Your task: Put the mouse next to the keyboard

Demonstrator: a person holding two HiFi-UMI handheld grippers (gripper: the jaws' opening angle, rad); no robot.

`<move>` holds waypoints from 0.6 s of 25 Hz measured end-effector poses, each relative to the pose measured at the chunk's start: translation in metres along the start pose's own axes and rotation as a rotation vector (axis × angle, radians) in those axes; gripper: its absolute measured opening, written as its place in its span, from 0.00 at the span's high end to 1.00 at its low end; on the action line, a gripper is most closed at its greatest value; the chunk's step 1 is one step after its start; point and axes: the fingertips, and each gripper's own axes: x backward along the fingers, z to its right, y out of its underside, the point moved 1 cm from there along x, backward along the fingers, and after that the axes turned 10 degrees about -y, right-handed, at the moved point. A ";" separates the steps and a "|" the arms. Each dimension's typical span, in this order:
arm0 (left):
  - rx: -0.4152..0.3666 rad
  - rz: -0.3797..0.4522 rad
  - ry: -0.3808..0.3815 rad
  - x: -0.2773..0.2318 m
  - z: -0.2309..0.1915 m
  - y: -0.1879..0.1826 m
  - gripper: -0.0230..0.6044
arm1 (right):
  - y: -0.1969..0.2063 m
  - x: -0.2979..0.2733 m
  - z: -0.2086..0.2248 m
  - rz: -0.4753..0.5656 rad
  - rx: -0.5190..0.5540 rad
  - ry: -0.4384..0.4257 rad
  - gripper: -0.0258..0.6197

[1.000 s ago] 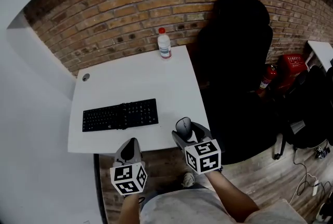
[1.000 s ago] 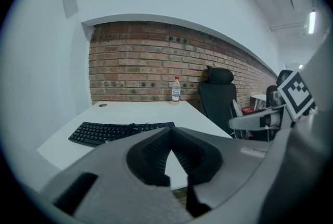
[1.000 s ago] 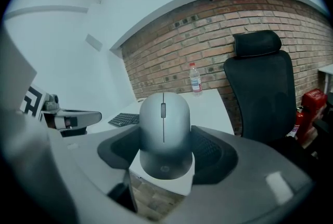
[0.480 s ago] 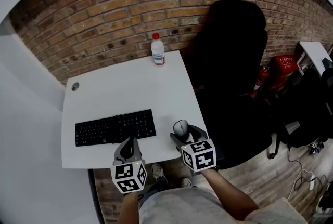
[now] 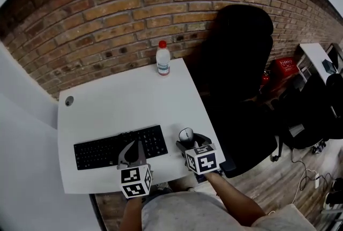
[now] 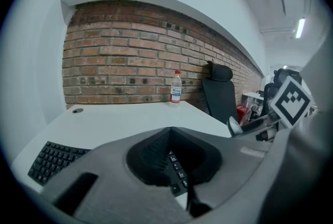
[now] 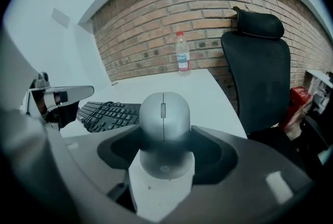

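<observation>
- right claw [image 7: 164, 132]: my jaws are clamped on the grey mouse [image 7: 163, 114], one jaw on each flank, with the scroll wheel pointing away from me
- mouse, head view [image 5: 186, 134]: it sits at the tips of the right claw [image 5: 187, 140], over the near right part of the white table [image 5: 123, 101]; i cannot tell whether it touches the top
- black keyboard [image 5: 120, 148]: just left of my right claw, flat on the table, with a strip of bare table between it and the mouse
- left claw [image 5: 133, 147]: my jaws are together with nothing between them, tips over the keyboard's right half; in the left gripper view keys show through the hollow behind the closed tips
- the two claws are side by side, the right one just to the right of the left one
- bottle [image 5: 163, 58] with a red cap: well ahead of both claws, upright at the table's far edge by the brick wall [image 5: 134, 5]
- black office chair [image 5: 241, 42]: ahead and to the right of my right claw, beyond the table's right edge
</observation>
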 end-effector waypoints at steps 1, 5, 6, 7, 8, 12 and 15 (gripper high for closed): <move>-0.002 -0.001 0.008 -0.005 -0.003 -0.001 0.97 | 0.001 -0.005 0.002 -0.016 -0.007 0.013 0.48; -0.017 -0.005 0.047 -0.024 -0.011 -0.006 0.97 | 0.005 -0.019 0.011 -0.073 -0.036 0.069 0.48; -0.024 -0.008 0.057 -0.028 -0.012 -0.006 0.97 | 0.005 -0.021 0.014 -0.083 -0.046 0.084 0.48; -0.030 -0.011 0.067 -0.032 -0.013 -0.007 0.97 | 0.005 -0.023 0.017 -0.091 -0.057 0.096 0.48; -0.034 -0.013 0.076 -0.036 -0.014 -0.008 0.97 | 0.005 -0.025 0.019 -0.096 -0.068 0.106 0.48; -0.041 -0.015 0.109 -0.051 -0.012 -0.014 0.97 | 0.004 -0.035 0.024 -0.110 -0.121 0.123 0.48; -0.051 -0.012 0.133 -0.059 -0.009 -0.019 0.97 | 0.003 -0.041 0.028 -0.114 -0.142 0.135 0.48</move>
